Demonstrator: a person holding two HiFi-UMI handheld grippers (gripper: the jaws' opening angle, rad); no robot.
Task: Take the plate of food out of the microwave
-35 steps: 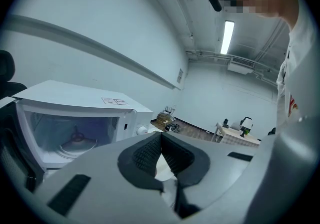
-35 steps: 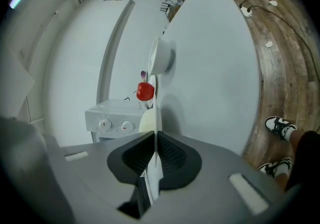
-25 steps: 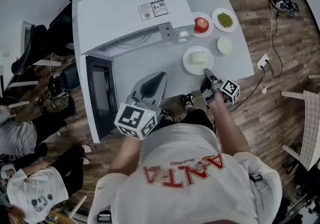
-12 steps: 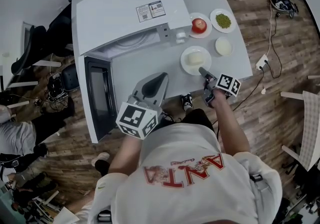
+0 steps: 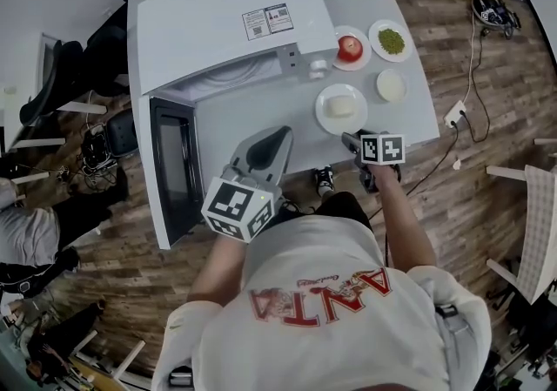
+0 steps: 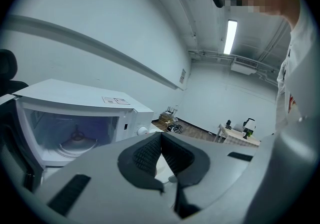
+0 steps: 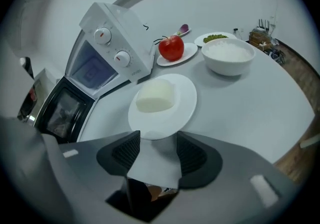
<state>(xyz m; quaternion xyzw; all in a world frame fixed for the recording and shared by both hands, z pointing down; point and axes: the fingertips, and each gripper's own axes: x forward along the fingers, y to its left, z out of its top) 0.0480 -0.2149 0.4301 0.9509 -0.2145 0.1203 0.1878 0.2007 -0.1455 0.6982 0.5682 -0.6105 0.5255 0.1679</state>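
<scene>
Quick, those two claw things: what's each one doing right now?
Left gripper: shut, empty.
Right gripper: open, jaws just opened, gripping nothing; the plate sits at their tips.

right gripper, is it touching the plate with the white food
Cannot tell. Right gripper view: the right gripper has just opened its jaws, and the plate rim sits at their tips with no clear gap.

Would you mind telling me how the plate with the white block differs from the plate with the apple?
The plate with the white block is larger than the plate with the apple. The first carries a pale squarish block, the second a round red apple. The first lies nearer the front edge of the table; the second sits further back, beside the microwave. Both are white, round and flat on the table.
</scene>
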